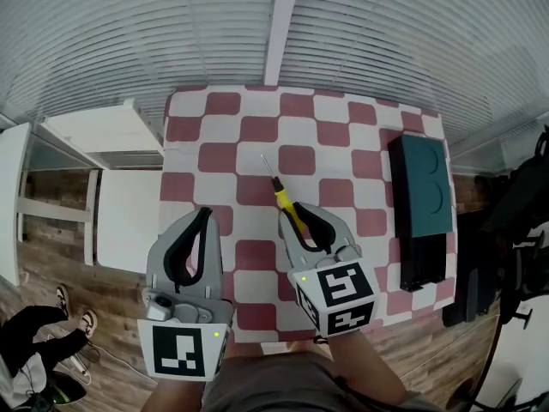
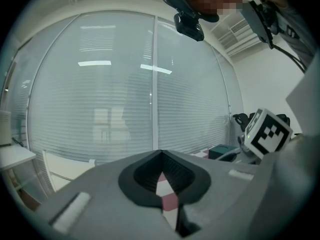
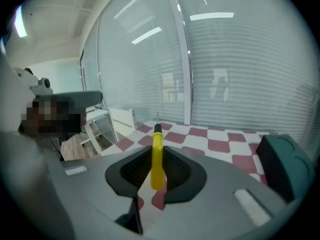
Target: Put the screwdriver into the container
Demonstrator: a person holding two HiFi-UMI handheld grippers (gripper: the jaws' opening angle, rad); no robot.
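Found the right gripper (image 1: 294,214) clamped on the yellow handle of the screwdriver (image 1: 281,191), pads pressing it from both sides and the handle standing upright between them in the right gripper view (image 3: 157,151). Judged the tool lifted clear of the checked table (image 1: 343,136), though the head view alone does not settle the gap beneath it. Logged the long axis as running away from the person and a little to the left, with the thin shaft and tip out ahead of the jaws. Read the left gripper (image 1: 206,215) as closed on nothing: tips meeting, only a sliver of red-and-white cloth showing behind them in its own view (image 2: 161,155). Placed the dark teal container (image 1: 420,196) at the table's right edge, well apart from the tool and to the right of the right gripper, with its own long side also running away from the person, so roughly parallel to the screwdriver. Took the right hand as plainly the nearer one; expect a sideways carry to the right with little turning needed. Could not make out an opening: two round hollows on the teal top, a black part at its near end, and no telling whether that is a lid, a tray or a slot. Noted the container cut off at the frame edge in the right gripper view (image 3: 282,164), and the rear of the handle hidden under the jaws in the head view.
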